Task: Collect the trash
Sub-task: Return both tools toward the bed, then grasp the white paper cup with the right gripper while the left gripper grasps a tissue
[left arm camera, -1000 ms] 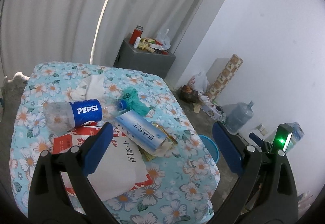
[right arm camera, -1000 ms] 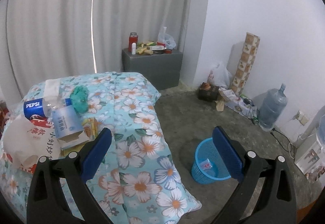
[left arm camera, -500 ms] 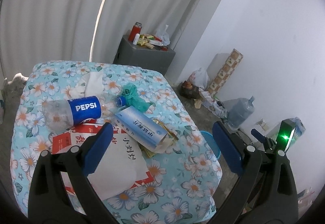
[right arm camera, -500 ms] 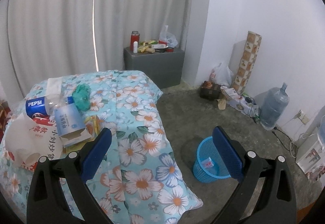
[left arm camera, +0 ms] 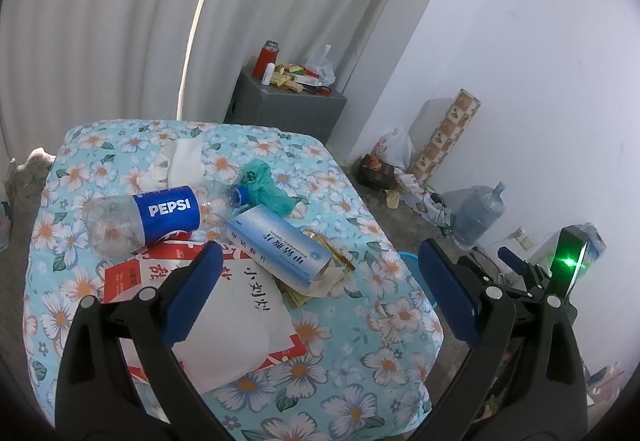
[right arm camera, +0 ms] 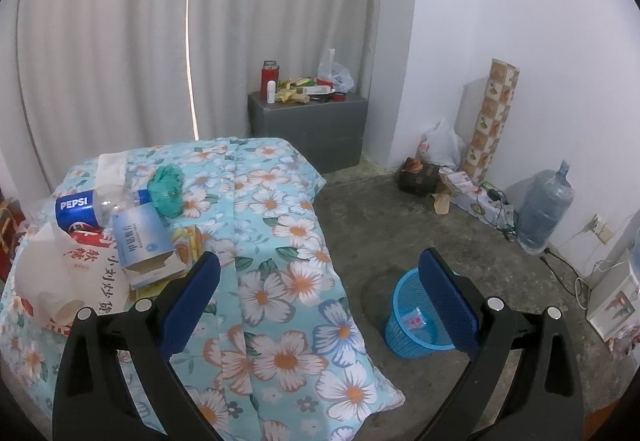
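Trash lies on a table with a floral cloth [left arm camera: 360, 341]: an empty Pepsi bottle [left arm camera: 148, 217], a light blue carton [left arm camera: 280, 249] open at one end, a green crumpled bag [left arm camera: 266, 189], white tissues [left arm camera: 180, 161] and a red-and-white paper bag [left arm camera: 236, 321]. The same pile shows at the left of the right wrist view, with the bottle [right arm camera: 86, 209] and carton [right arm camera: 142, 245]. A blue mesh bin [right arm camera: 420, 315] stands on the floor right of the table. My left gripper [left arm camera: 320, 297] is open and empty above the pile. My right gripper [right arm camera: 320, 301] is open and empty over the table's right edge.
A grey cabinet [right arm camera: 308, 125] with a red flask and clutter stands by the curtain. A large water jug [right arm camera: 544, 213], plastic bags, a box, a patterned roll [right arm camera: 492, 117] and cables line the right wall. The floor is bare concrete [right arm camera: 400, 233].
Both grippers have drawn back and up a little, so the table and trash look slightly farther. Nothing on the table has moved. Both grippers stay open.
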Demonstrator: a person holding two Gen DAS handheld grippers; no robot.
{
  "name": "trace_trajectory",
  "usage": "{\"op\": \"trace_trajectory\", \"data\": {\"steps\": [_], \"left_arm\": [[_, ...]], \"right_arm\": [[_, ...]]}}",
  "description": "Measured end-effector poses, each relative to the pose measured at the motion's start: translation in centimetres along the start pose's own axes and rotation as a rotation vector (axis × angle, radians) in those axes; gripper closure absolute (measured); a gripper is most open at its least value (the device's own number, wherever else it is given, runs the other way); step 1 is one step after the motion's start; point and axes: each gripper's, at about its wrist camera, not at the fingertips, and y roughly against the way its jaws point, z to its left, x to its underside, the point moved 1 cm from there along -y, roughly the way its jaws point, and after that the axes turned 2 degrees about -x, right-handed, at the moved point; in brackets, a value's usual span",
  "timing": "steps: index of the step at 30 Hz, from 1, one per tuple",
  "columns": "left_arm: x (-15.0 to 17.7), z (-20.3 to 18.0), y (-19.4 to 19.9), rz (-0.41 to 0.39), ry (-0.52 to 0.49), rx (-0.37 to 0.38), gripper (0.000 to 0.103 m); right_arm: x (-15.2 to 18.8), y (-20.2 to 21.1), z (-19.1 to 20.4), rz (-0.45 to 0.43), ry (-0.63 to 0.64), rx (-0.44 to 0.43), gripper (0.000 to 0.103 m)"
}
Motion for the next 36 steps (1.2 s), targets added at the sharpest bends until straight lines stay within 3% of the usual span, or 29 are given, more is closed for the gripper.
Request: {"op": "trace_trajectory", "data": {"steps": [5, 8, 13, 18, 26, 29, 34, 36], "left_arm": [[0.2, 0.4, -0.1, 0.004, -0.007, -0.007, 0.009], [0.2, 0.6, 0.0, -0.001, -0.009, -0.018, 0.009], [0.3, 1.4, 0.8, -0.028, 0.006, -0.046, 0.009], [0.9, 3.0, 2.0, -0.053, 0.014, -0.095, 0.009], [2.5, 5.2, 2.5, -0.053, -0.001, -0.147, 0.009], [3.5, 4.9, 2.5, -0.038, -0.050, -0.136, 0.009], [5.6, 3.4, 1.4, -0.021, -0.220, -0.202, 0.011], [6.4, 2.7, 1.1, -0.021, -0.283, -0.221, 0.020]], "right_arm": [[0.1, -0.1, 0.1, 0.004, -0.006, -0.018, 0.007], [0.2, -0.2, -0.4, 0.007, -0.033, -0.074, 0.007], [0.7, -0.4, -2.6, 0.003, -0.156, -0.201, 0.007], [1.2, -1.3, -4.1, 0.059, -0.313, -0.355, 0.007], [1.8, -3.7, -0.7, 0.181, -0.330, -0.577, 0.007], [2.3, -4.5, 0.6, 0.218, -0.312, -0.592, 0.008], [3.0, -6.2, 2.3, 0.284, -0.292, -0.603, 0.012], [3.2, -6.4, 2.7, 0.298, -0.286, -0.598, 0.014]]}}
